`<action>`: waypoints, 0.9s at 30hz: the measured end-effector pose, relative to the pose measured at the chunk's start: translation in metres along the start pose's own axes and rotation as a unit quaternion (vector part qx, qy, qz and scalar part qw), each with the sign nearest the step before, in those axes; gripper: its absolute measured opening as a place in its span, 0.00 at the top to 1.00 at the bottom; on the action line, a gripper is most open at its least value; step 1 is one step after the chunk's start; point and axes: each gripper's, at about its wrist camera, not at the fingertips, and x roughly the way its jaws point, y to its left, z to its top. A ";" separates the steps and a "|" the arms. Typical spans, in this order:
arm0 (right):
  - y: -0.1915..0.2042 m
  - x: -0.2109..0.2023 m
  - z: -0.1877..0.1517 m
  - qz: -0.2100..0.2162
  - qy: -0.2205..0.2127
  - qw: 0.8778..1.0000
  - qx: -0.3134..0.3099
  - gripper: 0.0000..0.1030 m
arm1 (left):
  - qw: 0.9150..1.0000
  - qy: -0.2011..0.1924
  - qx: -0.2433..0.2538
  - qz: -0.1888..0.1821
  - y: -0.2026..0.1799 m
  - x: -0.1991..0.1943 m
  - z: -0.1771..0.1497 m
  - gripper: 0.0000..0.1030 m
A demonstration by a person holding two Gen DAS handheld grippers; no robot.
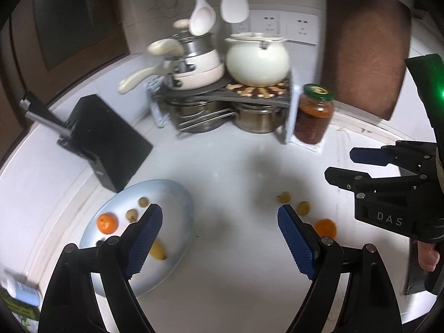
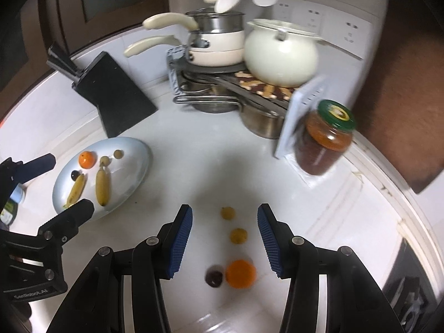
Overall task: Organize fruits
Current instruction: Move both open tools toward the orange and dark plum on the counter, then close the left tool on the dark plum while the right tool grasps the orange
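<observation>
From my two wrist feeds, the white kitchen counter (image 2: pixel 211 149) fills most of the view, with a grey metal rack stacked with cream pots and steel pans (image 2: pixel 222 63) in the back corner, a black slanted knife block (image 2: pixel 116 94) to its left and a glass jar of reddish preserve with a green lid (image 2: pixel 324 141) to its right. The pale blue oval plate (image 2: pixel 133 166) lies in front of the knife block and carries two yellow bananas (image 2: pixel 102 183), one orange tangerine (image 2: pixel 86 159), two small tan round fruits (image 2: pixel 118 154) and a dark one I cannot identify through the blur. On the bare counter, well apart from the plate, lie a second orange tangerine (image 2: pixel 240 274), a dark round fruit (image 2: pixel 213 276) touching it, and two small yellowish fruits (image 2: pixel 238 235). My left gripper (image 1: pixel 219 238) hangs above the plate's edge, fingers spread and empty. My right gripper (image 2: pixel 224 241) hovers over the loose fruits, fingers parted, gripping nothing.
</observation>
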 end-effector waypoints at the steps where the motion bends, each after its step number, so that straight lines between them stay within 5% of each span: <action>1: -0.004 -0.002 -0.003 -0.002 -0.002 1.000 0.003 0.52 | 1.000 -0.001 0.003 -0.002 -0.003 0.000 0.000 0.17; 27: -0.050 0.008 -0.071 0.023 0.008 0.998 0.058 0.52 | 0.997 0.020 0.062 -0.049 -0.076 0.029 -0.037 0.14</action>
